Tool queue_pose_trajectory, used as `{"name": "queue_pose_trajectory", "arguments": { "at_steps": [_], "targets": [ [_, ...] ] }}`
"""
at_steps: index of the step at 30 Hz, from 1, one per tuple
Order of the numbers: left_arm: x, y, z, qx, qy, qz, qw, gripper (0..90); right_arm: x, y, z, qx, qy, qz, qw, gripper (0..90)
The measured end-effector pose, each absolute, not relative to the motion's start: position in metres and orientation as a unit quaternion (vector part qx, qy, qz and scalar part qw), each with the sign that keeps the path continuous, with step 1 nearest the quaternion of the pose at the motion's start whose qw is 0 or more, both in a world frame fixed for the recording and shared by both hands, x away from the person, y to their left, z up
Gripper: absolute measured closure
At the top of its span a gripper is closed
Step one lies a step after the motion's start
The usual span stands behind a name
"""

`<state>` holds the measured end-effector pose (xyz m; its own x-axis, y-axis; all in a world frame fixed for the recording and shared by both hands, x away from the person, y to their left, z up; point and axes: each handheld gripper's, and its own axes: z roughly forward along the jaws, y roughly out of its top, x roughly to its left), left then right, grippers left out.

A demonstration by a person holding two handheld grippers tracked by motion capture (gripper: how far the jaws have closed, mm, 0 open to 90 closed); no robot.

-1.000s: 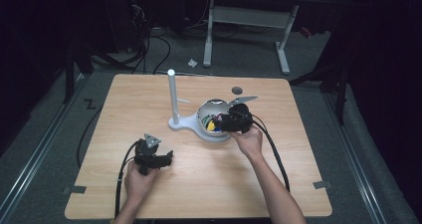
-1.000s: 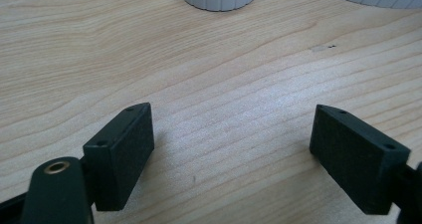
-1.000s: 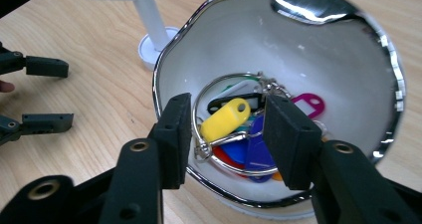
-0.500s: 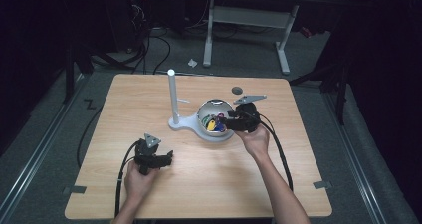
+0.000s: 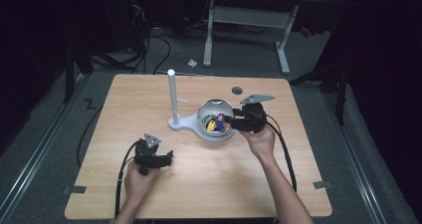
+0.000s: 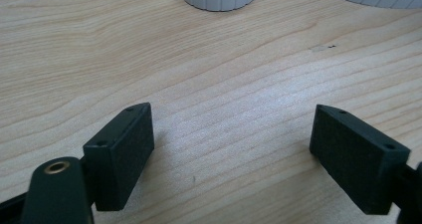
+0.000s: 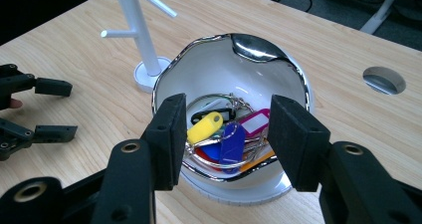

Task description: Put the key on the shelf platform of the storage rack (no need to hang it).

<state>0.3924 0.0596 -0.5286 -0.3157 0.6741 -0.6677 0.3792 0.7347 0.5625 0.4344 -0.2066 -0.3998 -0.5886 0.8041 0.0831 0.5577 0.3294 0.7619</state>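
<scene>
Reaching into the key bowl

The left gripper (image 5: 166,158) rests released and empty on the pale wooden table (image 5: 149,89), near the white peg stand (image 5: 172,97). The right gripper (image 7: 224,134), jaws apart, hovers at the silver-rimmed white bowl (image 7: 259,47) holding coloured plastic key tags (image 7: 221,139); likely next: dip in, pinch one tag.

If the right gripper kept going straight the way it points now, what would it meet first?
Probably the key tags heaped in the white bowl: the right gripper points down into it with open jaws, though it may graze the near rim first.
</scene>
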Motion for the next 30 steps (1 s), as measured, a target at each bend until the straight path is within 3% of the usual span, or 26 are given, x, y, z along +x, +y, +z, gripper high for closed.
{"name": "queue_pose_trajectory", "arguments": {
  "at_steps": [30],
  "targets": [
    [0.392, 0.060, -0.529, 0.330, 0.797, 0.153, 0.483, 17.8, 0.406, -0.245, -0.396, 0.463, 0.777, 0.385, 0.185, 50.2]
  ]
}}
